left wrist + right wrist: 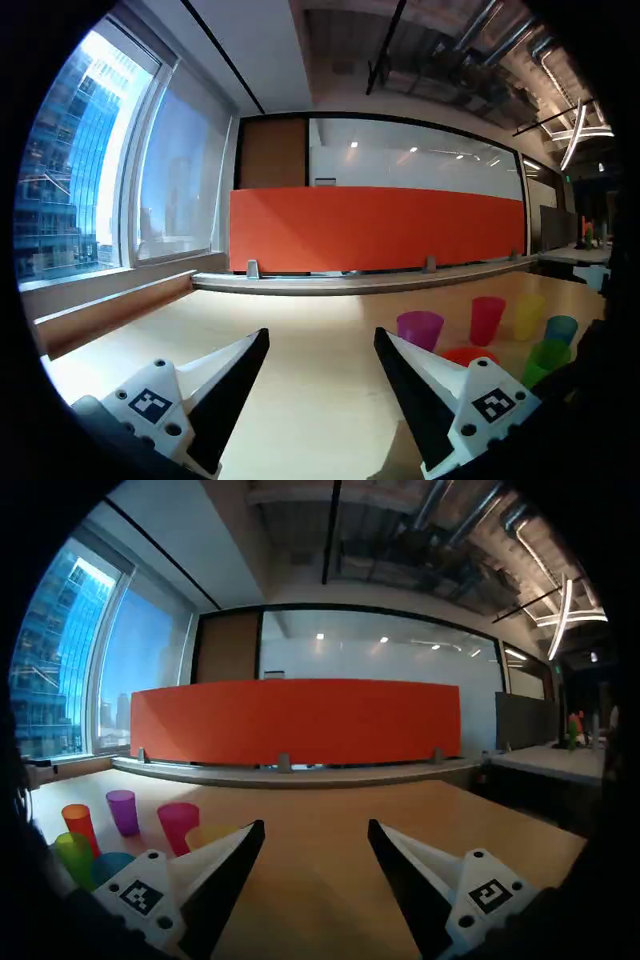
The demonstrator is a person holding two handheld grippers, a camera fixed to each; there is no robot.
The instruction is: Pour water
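The left gripper (321, 332) is spread wide and grips nothing, its fingers poised over the pale wooden table (320, 400). The right gripper (315, 824) is just as open and empty. A cluster of translucent coloured cups (487, 318) stands upright on the table, between the two grippers, touching neither.

Coloured translucent cups (487, 318) stand upright in a cluster on the wooden table (320, 384)
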